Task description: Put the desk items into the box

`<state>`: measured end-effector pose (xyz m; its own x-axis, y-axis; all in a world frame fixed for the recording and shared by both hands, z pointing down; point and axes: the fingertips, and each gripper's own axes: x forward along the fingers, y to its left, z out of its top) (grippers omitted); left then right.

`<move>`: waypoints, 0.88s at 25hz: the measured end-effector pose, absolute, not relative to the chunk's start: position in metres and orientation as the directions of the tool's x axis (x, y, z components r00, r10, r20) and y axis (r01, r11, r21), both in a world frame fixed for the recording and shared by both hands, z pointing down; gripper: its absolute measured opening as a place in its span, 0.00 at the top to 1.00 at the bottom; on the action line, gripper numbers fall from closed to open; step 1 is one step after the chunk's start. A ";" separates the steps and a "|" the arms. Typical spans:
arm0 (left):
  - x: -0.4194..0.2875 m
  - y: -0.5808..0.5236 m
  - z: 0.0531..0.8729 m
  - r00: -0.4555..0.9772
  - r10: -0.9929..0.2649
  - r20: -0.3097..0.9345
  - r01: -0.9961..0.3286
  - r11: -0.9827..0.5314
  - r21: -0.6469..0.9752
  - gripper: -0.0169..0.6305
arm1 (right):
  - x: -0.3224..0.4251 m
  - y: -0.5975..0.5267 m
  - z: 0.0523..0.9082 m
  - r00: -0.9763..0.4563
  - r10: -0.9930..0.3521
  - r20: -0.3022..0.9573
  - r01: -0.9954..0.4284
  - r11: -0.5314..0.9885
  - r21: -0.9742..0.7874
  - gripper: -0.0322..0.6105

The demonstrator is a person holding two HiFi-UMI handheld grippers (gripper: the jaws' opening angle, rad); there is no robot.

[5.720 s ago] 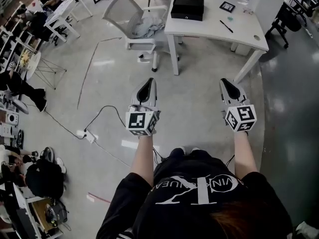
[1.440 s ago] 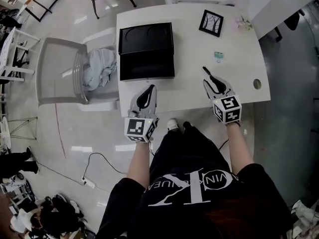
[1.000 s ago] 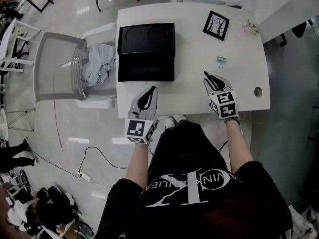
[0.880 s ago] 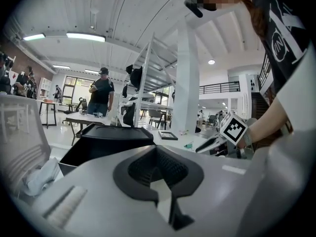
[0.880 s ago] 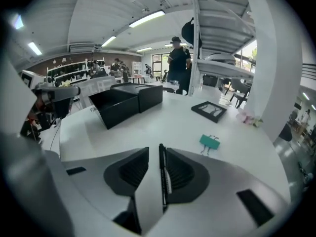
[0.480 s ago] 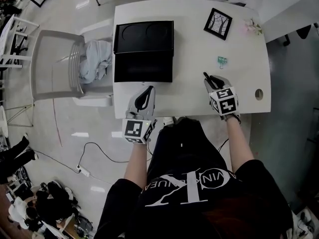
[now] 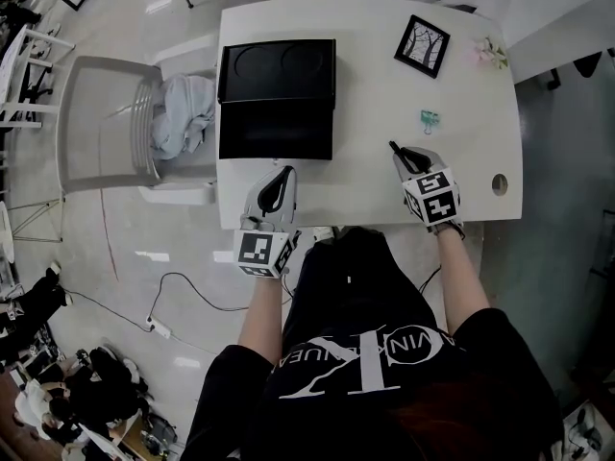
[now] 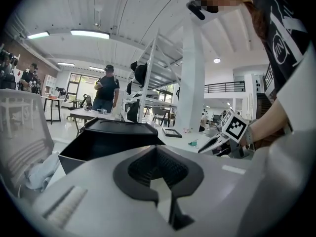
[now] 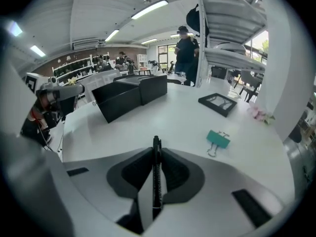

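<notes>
An open black box (image 7: 277,99) stands at the white desk's left, its lid folded back. A framed picture (image 7: 423,46), a teal binder clip (image 7: 430,119) and a small pink flower (image 7: 490,51) lie to the right. My right gripper (image 7: 399,152) is near the front edge, below the clip, shut on a thin black pen (image 9: 156,174) whose tip sticks out past the jaws. The clip (image 9: 217,138) is just ahead and right of it. My left gripper (image 7: 282,173) hovers at the desk's front edge in front of the box (image 8: 106,137), shut and holding nothing.
A grey chair (image 7: 106,128) with a pale cloth (image 7: 183,123) on it stands against the desk's left side. There is a cable hole (image 7: 499,183) at the desk's right end. People stand among desks and shelves behind. A power strip and cable (image 7: 159,329) lie on the floor.
The person has walked up to the desk since the oldest frame. Over the last second both grippers stay nearly still at the front edge, the right one with the pen.
</notes>
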<state>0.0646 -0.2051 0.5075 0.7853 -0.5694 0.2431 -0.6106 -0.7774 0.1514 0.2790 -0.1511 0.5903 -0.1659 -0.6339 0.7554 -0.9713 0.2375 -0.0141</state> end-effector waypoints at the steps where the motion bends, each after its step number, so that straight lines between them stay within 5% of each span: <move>1: 0.064 -0.205 0.507 0.784 -0.572 0.242 -0.613 -0.776 0.150 0.96 | 0.278 -0.153 0.587 -0.170 -0.645 0.745 -0.972 0.236 -0.018 0.84; 22: 0.022 -0.220 0.481 0.708 -0.681 0.187 -0.704 -0.698 0.126 0.96 | 0.196 -0.234 0.480 -0.345 -0.775 0.530 -0.904 0.425 0.033 0.84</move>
